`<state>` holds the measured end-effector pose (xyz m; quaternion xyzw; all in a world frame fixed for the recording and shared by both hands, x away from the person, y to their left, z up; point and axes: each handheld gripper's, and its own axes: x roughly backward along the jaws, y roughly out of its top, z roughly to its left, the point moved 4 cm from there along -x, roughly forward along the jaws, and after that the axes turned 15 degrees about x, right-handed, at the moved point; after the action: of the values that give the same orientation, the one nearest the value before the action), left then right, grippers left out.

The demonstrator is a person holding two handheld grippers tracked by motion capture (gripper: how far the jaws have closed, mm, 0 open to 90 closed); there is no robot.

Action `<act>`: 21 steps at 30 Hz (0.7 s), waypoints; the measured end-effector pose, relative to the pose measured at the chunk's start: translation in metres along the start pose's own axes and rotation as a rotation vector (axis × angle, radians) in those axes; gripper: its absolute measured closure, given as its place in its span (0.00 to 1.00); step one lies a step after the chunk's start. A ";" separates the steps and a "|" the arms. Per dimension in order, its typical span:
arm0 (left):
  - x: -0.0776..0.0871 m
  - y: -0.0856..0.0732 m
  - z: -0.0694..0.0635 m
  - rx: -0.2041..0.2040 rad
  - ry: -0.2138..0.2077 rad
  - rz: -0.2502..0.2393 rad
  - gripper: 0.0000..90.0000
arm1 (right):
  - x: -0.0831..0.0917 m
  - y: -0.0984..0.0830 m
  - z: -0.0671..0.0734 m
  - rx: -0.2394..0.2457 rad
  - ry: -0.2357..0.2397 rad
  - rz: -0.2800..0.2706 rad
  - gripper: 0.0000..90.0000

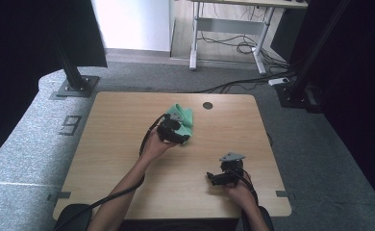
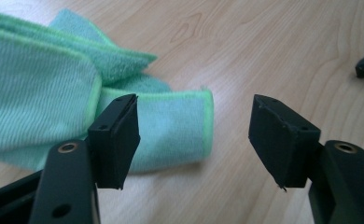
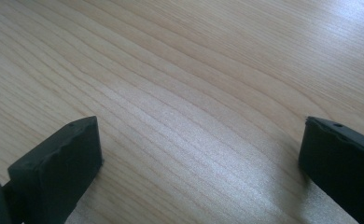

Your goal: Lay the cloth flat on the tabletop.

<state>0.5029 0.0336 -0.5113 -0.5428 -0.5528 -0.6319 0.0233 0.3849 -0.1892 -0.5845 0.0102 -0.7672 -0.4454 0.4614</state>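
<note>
A pale wooden table [image 1: 128, 144] with fine, wavy grain and rounded corners stands on grey speckled carpet, a small dark round hole [image 1: 207, 105] near its far edge. A soft green cloth [image 2: 40, 93], ribbed microfibre with a brighter stitched hem, lies in loose folds at the far middle of the table, and the left gripper [image 2: 194, 135] sits right at it, its blocky black jaws parted with one folded corner of cloth lying between them, unpinched. The right gripper [image 3: 201, 154] rests well apart near the front edge, jaws spread wide over bare wood, holding nothing.
</note>
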 end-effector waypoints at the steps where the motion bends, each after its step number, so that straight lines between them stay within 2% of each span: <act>1: -0.003 0.001 0.000 0.000 0.003 0.002 0.41 | 0.000 0.000 0.000 0.000 0.000 0.000 0.00; 2: -0.003 0.001 0.000 0.000 0.003 0.002 0.42 | 0.000 0.000 0.000 0.002 0.000 -0.001 0.00; 7: -0.024 0.000 0.001 0.009 0.000 0.034 0.51 | 0.000 0.000 0.000 0.002 0.000 0.000 0.00; 9: -0.034 -0.007 0.006 0.011 0.038 0.059 0.61 | 0.000 0.000 0.000 0.002 0.000 0.000 0.00; 13: -0.042 -0.018 0.018 0.047 0.060 0.075 0.85 | 0.000 0.000 0.000 0.000 0.000 0.000 0.00; 15: -0.043 -0.022 0.022 0.062 0.065 0.068 0.93 | 0.000 0.000 0.000 0.000 -0.001 0.000 0.00; 17: -0.040 -0.025 0.023 0.074 0.053 0.062 0.94 | 0.000 0.000 0.000 0.000 0.000 0.000 0.00; 21: -0.033 -0.029 0.019 0.063 0.038 0.064 0.94 | 0.000 0.000 0.000 0.002 -0.001 -0.001 0.00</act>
<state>0.5109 0.0402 -0.5583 -0.5471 -0.5544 -0.6232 0.0711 0.3852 -0.1894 -0.5845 0.0108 -0.7678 -0.4450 0.4608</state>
